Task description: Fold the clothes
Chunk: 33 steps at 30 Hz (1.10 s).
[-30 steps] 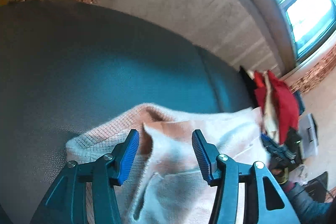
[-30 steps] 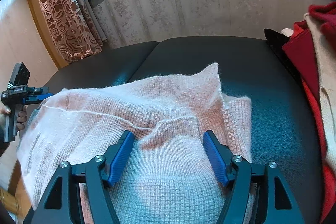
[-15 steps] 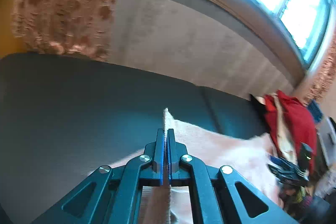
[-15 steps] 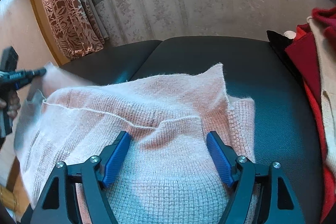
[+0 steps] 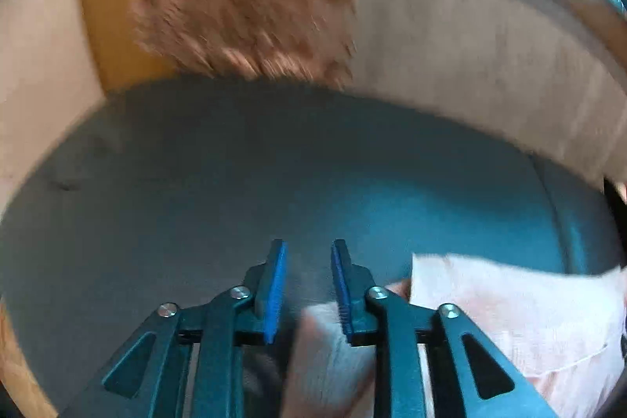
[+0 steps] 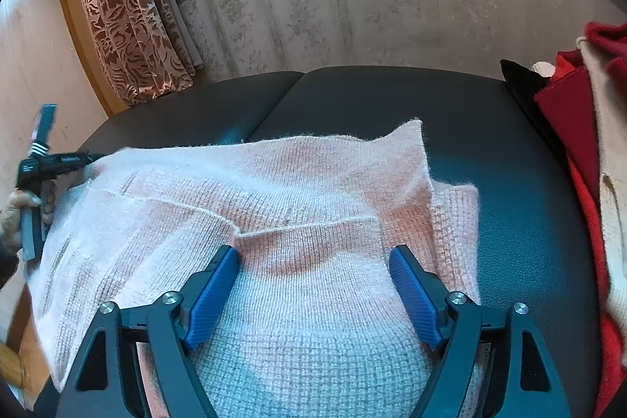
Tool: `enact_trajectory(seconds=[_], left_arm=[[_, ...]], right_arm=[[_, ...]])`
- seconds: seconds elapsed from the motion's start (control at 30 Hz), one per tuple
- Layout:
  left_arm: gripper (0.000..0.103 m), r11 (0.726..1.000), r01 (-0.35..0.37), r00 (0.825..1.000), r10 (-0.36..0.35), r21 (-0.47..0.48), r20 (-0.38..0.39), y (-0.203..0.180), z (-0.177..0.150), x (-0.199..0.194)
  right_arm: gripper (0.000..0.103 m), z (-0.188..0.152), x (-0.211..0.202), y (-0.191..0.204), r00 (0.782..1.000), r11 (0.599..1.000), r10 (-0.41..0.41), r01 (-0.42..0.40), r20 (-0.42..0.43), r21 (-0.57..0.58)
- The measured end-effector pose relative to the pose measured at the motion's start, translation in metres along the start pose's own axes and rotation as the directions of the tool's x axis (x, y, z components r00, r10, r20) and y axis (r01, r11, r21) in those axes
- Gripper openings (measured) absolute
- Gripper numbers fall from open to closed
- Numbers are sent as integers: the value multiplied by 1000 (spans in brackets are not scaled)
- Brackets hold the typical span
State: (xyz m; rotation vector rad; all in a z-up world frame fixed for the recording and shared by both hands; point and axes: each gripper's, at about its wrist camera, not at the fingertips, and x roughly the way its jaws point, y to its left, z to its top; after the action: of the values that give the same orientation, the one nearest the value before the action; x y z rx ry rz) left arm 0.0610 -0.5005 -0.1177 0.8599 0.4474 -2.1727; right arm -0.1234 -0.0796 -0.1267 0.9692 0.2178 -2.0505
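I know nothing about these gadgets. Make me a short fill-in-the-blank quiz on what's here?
1. The pink knitted sweater lies on a dark ____.
2. The right gripper has its fingers spread ____ above the sweater.
3. The pads on the fingers are coloured ____.
4. The pile of clothes beside the sweater is mostly ____.

Missing words: couch; open; blue; red

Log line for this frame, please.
fold clothes | left tool open, off sweater | right tool open over sweater | sofa

My left gripper [image 5: 305, 285] is parted narrowly, its fingers [image 5: 274, 288] gripping nothing. My right gripper [image 6: 315, 294] is spread wide, both fingers [image 6: 213, 294] angled downward, holding nothing.
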Motion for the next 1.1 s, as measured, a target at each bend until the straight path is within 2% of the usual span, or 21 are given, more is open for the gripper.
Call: enact_trajectory(seconds=[0.03, 0.07, 0.17, 0.27, 0.33, 0.43, 0.5, 0.6, 0.7, 0.73, 0.8, 0.83, 0.9, 0.93, 0.97, 1.03, 1.1], left_arm=[[29, 1000, 11, 999, -11, -13, 44, 3, -4, -18], [32, 998, 53, 996, -52, -16, 71, 2, -11, -33], [35, 987, 137, 987, -143, 82, 71, -16, -55, -58], [37, 985, 101, 995, -98, 143, -29, -25, -93, -35], [38, 985, 87, 994, -96, 149, 55, -22, -105, -35], [38, 982, 60, 997, -67, 179, 38, -28, -98, -24], [38, 980, 71, 997, -74, 188, 13, -30, -92, -21], [40, 973, 90, 996, -88, 212, -17, -31, -90, -23], [48, 941, 21, 1000, -13, 338, -25, -38, -82, -18], [55, 931, -4, 999, 15, 366, -29, -40, -77, -17], [51, 937, -52, 996, 72, 346, -45, -39, -62, -22], [46, 946, -37, 999, 48, 322, -26, -42, -58, -32], [46, 962, -6, 1000, 2, 273, 14, -48, -48, -52], [46, 966, 28, 999, -37, 255, 27, -55, -45, -62], [46, 960, 115, 992, -123, 255, 16, -71, -47, -71], [46, 919, 270, 960, -281, 286, -5, -113, -54, -87], [47, 864, 381, 920, -390, 328, -42, -154, -65, -95]], right_arm=[[82, 0, 0, -1, 1000, 1000, 2, -2, 0, 0], [82, 0, 0, -1, 1000, 1000, 4, -4, 0, 1], [83, -1, 1, -1, 1000, 1000, 5, -5, -4, -2], [84, -1, 2, -1, 1000, 1000, 4, -4, -10, -4], [86, 0, 4, -1, 1000, 1000, 8, -8, -19, 0], [89, 2, 8, -3, 999, 1000, 16, -15, -29, 7], [90, 3, 10, -4, 999, 1000, 26, -26, -30, 15], [95, -2, -4, -9, 995, 995, 95, -94, -14, 44], [101, -13, -31, -17, 979, 975, 203, -202, 6, 93], [102, -17, -41, -20, 971, 965, 238, -238, 14, 109], [103, -24, -59, -25, 951, 941, 307, -308, 32, 139], [103, -28, -68, -28, 939, 927, 341, -343, 41, 153], [103, -47, -93, -36, 922, 907, 384, -386, 48, 168], [103, -60, -103, -41, 917, 901, 397, -397, 37, 173], [103, -73, -112, -45, 912, 895, 411, -408, 25, 178], [103, -98, -129, -52, 900, 884, 436, -429, 5, 185], [103, -110, -134, -48, 889, 876, 458, -450, -4, 175]])
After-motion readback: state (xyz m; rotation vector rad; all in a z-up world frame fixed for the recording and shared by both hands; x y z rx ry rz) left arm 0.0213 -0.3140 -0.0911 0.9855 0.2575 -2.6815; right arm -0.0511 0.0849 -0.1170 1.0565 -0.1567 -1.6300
